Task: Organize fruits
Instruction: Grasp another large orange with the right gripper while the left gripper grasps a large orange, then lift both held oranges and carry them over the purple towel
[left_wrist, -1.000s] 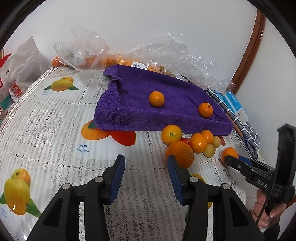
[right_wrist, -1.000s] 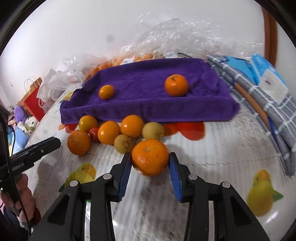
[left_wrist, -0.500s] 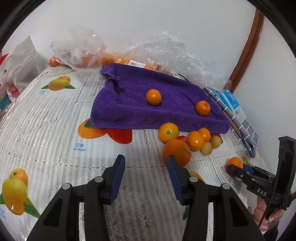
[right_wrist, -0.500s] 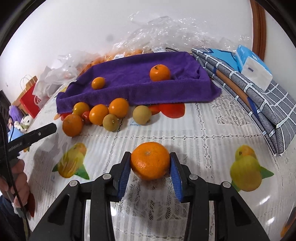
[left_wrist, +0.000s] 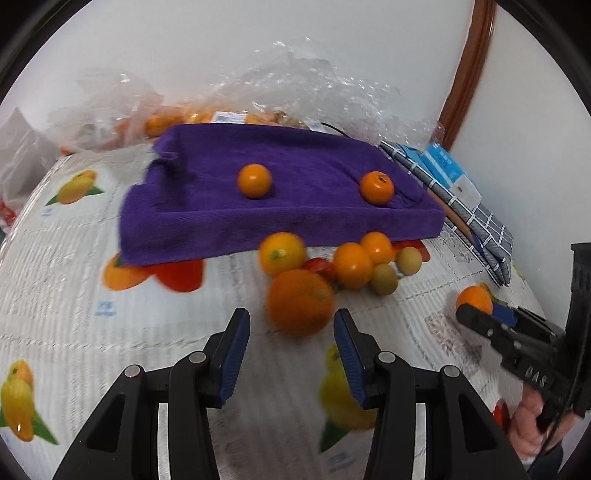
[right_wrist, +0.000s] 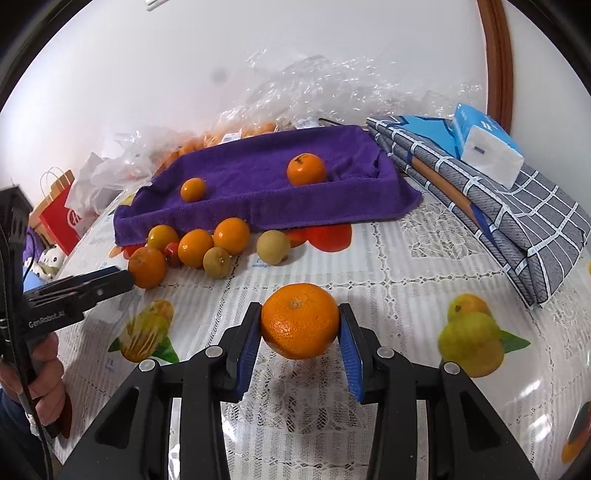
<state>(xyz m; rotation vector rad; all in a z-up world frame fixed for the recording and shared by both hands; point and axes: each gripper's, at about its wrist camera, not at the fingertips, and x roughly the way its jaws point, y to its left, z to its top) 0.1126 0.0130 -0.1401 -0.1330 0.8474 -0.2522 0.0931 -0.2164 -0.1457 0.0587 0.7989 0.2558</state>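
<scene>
A purple towel (left_wrist: 295, 192) (right_wrist: 266, 184) lies at the back of the table with two oranges (left_wrist: 254, 181) (left_wrist: 376, 187) on it. A cluster of oranges and small greenish fruits (left_wrist: 354, 264) (right_wrist: 207, 245) sits in front of it. My left gripper (left_wrist: 291, 354) is open, just short of a large orange (left_wrist: 300, 301) at the cluster's near edge. My right gripper (right_wrist: 300, 334) is shut on a large orange (right_wrist: 300, 320) held above the tablecloth, away from the cluster. It also shows in the left wrist view (left_wrist: 484, 314).
Clear plastic bags with more oranges (left_wrist: 207, 114) lie behind the towel. Folded checked cloth (right_wrist: 498, 206) with a tissue pack (right_wrist: 487, 144) lies to the right. A red paper bag (right_wrist: 61, 218) stands at the far left. The table has a fruit-print lace cover (right_wrist: 406, 266).
My right gripper has pulled back from the cluster with its orange. My left gripper has moved forward and right, so the large orange now lies just ahead of its jaws.
</scene>
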